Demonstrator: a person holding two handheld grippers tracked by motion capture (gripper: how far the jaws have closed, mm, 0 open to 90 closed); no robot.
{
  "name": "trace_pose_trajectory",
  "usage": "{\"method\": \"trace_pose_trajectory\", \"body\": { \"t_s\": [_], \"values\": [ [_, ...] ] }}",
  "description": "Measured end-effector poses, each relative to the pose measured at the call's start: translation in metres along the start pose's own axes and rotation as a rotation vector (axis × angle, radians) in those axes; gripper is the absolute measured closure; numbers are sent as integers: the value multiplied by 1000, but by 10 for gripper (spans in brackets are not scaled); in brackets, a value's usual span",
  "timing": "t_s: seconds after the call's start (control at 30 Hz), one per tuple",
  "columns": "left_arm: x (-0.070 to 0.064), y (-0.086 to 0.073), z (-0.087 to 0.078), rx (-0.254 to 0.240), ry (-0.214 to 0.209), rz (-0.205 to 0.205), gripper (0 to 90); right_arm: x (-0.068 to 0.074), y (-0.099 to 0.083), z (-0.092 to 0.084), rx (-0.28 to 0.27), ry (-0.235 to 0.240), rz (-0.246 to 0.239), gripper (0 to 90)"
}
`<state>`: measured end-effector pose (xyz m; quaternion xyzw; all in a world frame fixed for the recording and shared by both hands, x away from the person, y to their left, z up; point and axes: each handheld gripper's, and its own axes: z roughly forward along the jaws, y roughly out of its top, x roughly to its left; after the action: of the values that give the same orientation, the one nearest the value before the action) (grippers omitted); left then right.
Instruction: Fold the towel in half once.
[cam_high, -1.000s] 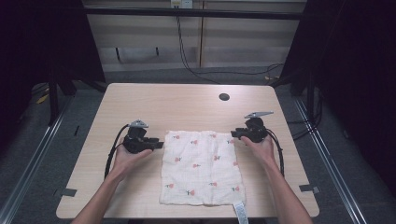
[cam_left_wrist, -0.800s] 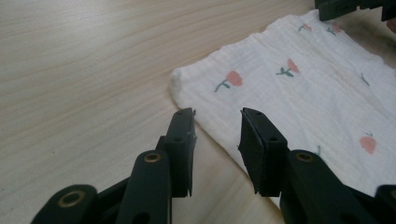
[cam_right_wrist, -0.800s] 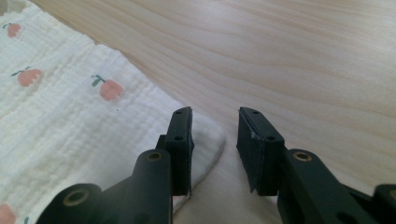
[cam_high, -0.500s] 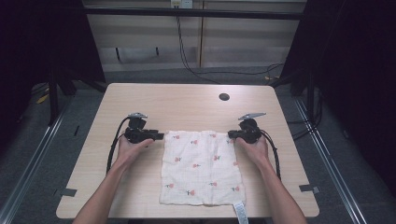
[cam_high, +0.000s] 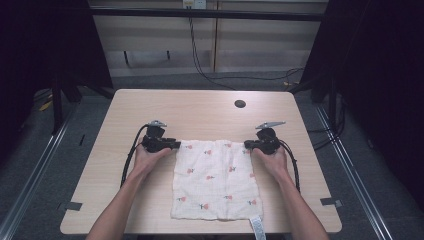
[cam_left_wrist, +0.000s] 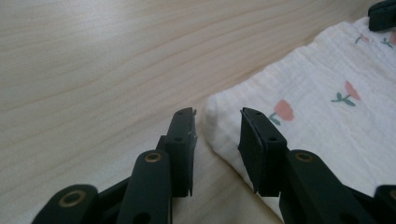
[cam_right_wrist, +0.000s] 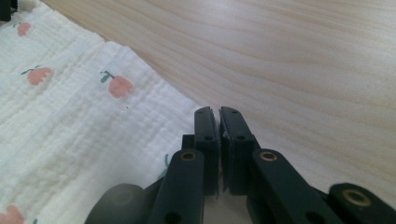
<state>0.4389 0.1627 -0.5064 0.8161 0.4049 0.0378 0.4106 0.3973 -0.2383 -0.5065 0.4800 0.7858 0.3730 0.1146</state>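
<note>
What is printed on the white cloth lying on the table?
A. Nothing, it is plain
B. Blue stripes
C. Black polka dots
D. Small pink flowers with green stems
D: the cloth is dotted with small pink flowers on green stems, seen close up in both gripper views.

The cloth (cam_high: 215, 180) corner under the right claw (cam_right_wrist: 218, 114) is hidden.
</note>
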Motion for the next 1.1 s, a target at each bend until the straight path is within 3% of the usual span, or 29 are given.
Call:
{"method": "trace_pose_trajectory", "body": {
  "t_s": [0.1,0.2,0.3,0.47,0.7,0.83,1.1],
  "values": [
    [-1,2,6,-18,19,22,717,0,0,0,-2,1,5,858],
    [-4,4,9,-5,35,66,801,1,0,0,1,2,8,859],
    [-4,3,9,-9,11,53,878,-1,0,0,1,11,16,860],
    [-6,2,5,11,-16,59,883,-2,0,-3,-19,27,27,860],
    [-5,4,-13,-47,-32,46,883,-4,3,-15,-58,42,41,861],
    [-9,7,-22,-105,-45,25,883,-4,9,-24,-89,52,38,861],
    [-20,17,-39,-154,-60,61,883,-2,16,-39,-138,65,19,861]
  ]
}}
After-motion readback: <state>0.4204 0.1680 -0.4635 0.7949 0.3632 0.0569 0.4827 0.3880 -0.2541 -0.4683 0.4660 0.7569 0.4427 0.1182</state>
